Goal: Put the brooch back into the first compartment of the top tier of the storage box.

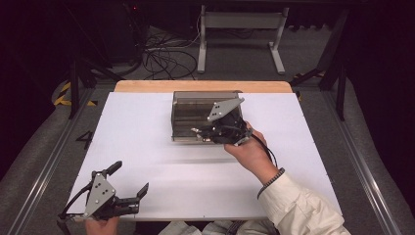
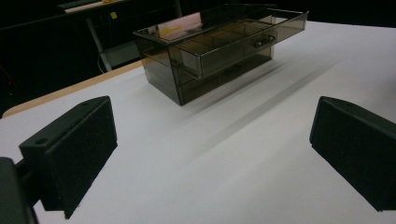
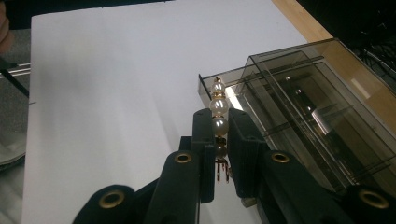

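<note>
White bench [image 1: 147, 142] carries a smoky drawer box [image 1: 188, 115] near its far edge, where the right gripper [image 3: 219, 140] clenches a pearl clip [image 3: 218, 112], seen close up, while the left gripper [image 1: 128, 182] rests released at the near-left corner.

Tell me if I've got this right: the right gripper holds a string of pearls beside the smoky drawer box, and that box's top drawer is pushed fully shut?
Not quite. The top drawer is pulled out, as the left gripper view shows. The right gripper does hold the pearl piece beside the drawer box.
</note>
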The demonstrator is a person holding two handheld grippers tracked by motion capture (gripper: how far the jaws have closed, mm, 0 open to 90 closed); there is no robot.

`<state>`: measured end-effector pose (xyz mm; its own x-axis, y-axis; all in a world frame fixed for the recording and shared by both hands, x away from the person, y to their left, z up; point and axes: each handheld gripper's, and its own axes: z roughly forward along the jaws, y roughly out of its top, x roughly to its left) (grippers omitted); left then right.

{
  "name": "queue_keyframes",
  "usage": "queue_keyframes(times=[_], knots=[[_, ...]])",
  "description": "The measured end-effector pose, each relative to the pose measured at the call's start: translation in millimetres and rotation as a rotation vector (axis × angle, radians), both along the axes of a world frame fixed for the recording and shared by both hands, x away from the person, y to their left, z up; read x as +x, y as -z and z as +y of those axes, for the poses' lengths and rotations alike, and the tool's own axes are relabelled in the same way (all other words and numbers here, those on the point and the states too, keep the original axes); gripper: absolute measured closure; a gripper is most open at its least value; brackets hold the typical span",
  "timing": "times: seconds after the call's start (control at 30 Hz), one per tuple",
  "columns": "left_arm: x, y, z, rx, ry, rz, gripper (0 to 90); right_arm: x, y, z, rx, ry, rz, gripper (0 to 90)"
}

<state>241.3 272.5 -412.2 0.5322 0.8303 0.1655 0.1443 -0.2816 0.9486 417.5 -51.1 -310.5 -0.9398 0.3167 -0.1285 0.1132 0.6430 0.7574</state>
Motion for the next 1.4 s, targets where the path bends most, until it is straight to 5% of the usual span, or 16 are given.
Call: queue_keyframes(times=[0.6, 1.4], knots=[[0.8, 0.2, 0.8, -0.002, 0.0, 0.002, 1.4, 29.1, 8.6, 22.2, -0.019, 0.069, -0.004, 81.9], [0.7, 0.2, 1.3, -0.002, 0.004, 0.002, 1.4, 54.6, 28.9, 49.4, -0.012, 0.085, 0.001, 81.8]])
